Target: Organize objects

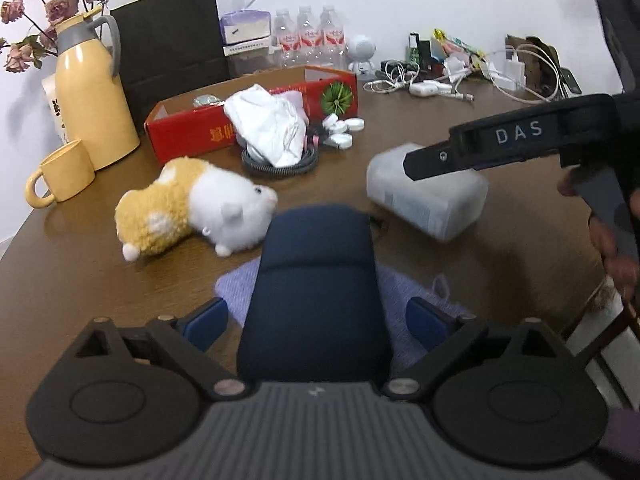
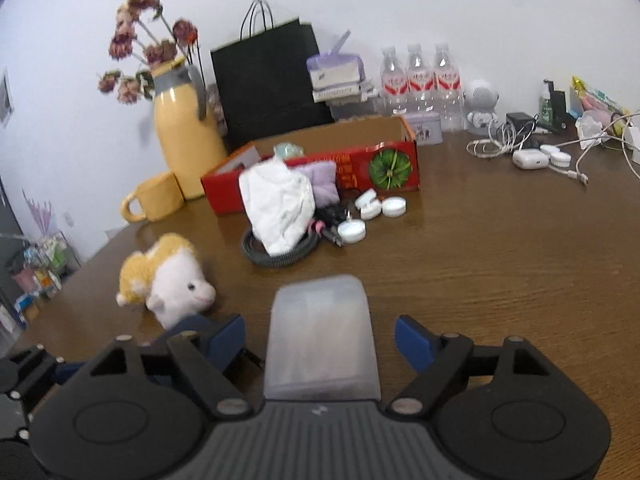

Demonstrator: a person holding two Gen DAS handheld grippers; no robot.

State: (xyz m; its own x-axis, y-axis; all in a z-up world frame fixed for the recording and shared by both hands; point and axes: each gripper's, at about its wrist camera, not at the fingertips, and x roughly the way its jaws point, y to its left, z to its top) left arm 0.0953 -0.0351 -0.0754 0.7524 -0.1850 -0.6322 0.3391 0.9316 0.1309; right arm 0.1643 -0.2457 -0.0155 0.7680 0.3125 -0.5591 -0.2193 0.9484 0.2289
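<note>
L gripper (image 1: 316,320) spread wide, pads clear of the dark blue case (image 1: 316,280) lying between them on a lilac cloth (image 1: 404,292), not gripped. R gripper (image 2: 320,336) likewise let go, frosted plastic box (image 2: 322,340) between its pads w/ gaps each side.

Room: wood table (image 2: 500,280) bare from 12 to 3 o'clock of the R gripper; table edge runs at 9 o'clock past the plush hamster (image 2: 168,276). Red carton (image 2: 312,172) at 12 o'clock, open-topped, w/ white bag (image 2: 278,204) on a cable coil in front.

Counts: 1 plush, 1 carton, 3 water bottles (image 2: 420,80), 1 yellow jug (image 2: 184,136), 1 yellow mug (image 2: 154,200), 1 black paper bag (image 2: 268,76), approx 4 small white round cases (image 2: 372,212).
</note>
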